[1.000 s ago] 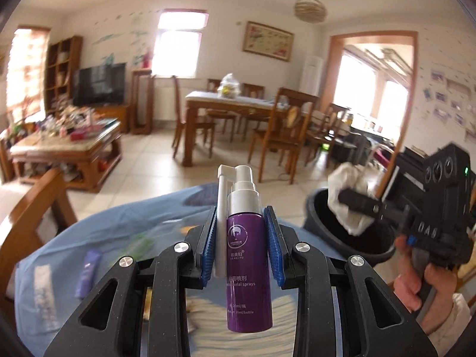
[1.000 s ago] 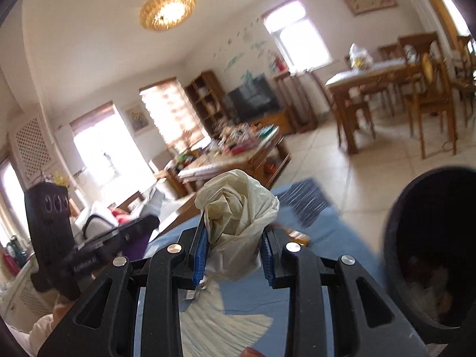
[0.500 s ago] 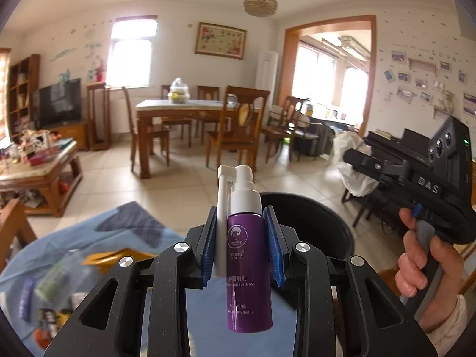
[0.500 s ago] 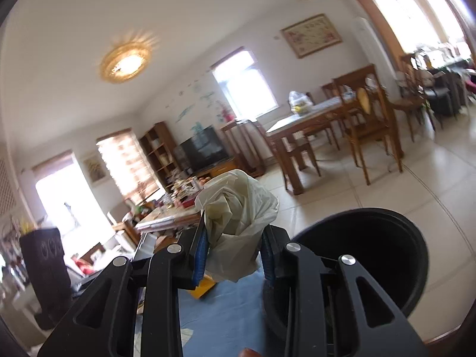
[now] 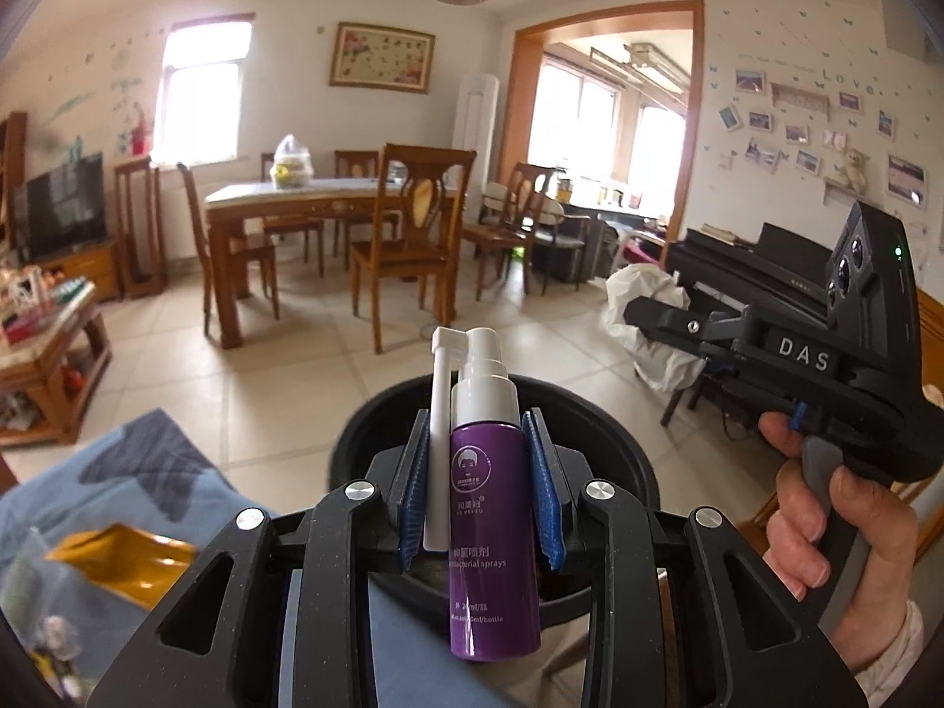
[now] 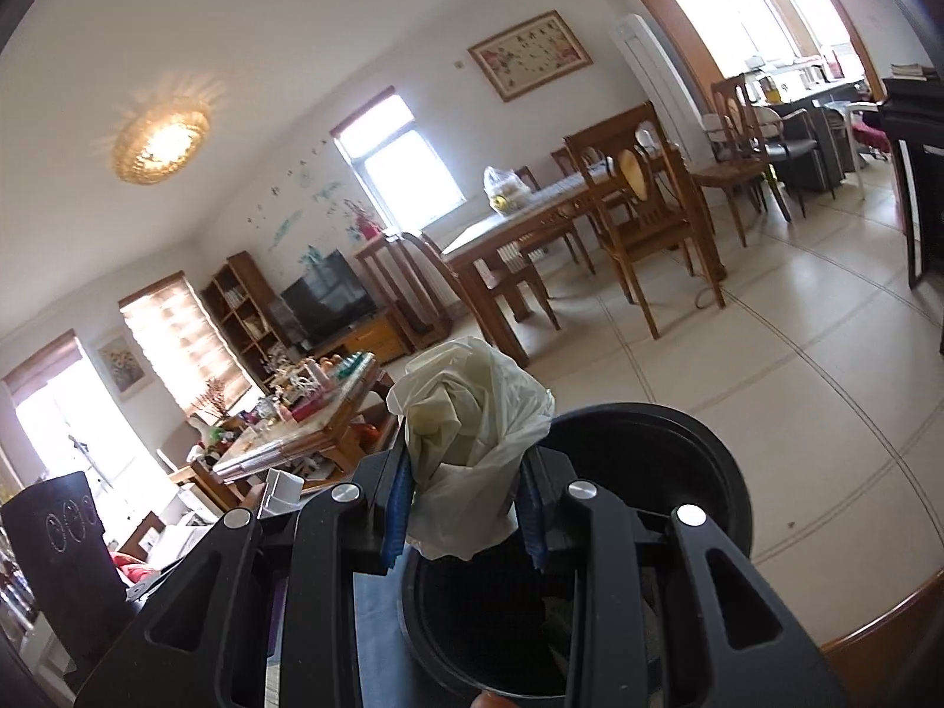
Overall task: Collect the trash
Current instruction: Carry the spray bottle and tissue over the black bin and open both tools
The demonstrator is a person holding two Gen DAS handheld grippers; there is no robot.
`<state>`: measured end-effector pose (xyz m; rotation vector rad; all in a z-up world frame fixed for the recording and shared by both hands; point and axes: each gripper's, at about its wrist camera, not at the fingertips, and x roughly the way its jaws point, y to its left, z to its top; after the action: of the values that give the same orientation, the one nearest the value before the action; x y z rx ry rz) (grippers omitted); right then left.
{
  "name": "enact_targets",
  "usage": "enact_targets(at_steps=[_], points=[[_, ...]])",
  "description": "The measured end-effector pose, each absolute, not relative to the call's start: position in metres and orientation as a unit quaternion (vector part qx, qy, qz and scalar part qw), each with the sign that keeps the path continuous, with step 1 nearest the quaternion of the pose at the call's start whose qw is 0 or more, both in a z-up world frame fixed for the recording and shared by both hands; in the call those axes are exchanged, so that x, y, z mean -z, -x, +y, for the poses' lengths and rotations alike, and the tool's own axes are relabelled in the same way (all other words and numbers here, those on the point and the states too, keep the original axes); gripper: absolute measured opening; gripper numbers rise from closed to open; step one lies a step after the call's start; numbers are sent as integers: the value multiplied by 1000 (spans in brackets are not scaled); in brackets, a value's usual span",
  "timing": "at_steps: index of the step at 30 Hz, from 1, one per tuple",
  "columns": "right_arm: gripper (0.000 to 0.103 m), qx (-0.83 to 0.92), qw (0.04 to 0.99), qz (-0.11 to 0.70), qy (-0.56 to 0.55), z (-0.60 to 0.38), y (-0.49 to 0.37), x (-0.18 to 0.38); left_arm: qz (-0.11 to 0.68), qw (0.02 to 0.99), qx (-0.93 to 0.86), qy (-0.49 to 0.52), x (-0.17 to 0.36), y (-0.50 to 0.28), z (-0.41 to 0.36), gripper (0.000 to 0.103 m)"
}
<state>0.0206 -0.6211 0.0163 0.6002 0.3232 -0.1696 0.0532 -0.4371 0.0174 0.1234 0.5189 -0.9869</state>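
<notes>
My left gripper is shut on a purple spray bottle with a white pump top, held upright just above the near rim of a black trash bin. My right gripper is shut on a crumpled whitish plastic bag, held over the open bin. In the left wrist view the right gripper with the bag is to the right of the bin, held by a hand.
The bin stands at the edge of a blue cloth with a yellow wrapper and other litter. Beyond are tiled floor, a dining table with chairs, a cluttered coffee table and a piano.
Both grippers have swung right from over the blue cloth to the bin, which now sits directly under and ahead of them. Both still hold their items.
</notes>
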Motion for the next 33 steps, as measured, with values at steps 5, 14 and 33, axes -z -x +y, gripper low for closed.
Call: enact_targets(at_steps=[5, 14, 33], points=[[31, 92, 933, 171, -302, -626, -21, -6, 266, 838, 474, -58, 3, -69, -452, 31], [31, 102, 926, 189, -311, -630, -23, 7, 284, 832, 473, -63, 21, -85, -478, 31], [38, 127, 917, 209, -315, -638, -25, 21, 288, 828, 472, -94, 29, -91, -519, 37]])
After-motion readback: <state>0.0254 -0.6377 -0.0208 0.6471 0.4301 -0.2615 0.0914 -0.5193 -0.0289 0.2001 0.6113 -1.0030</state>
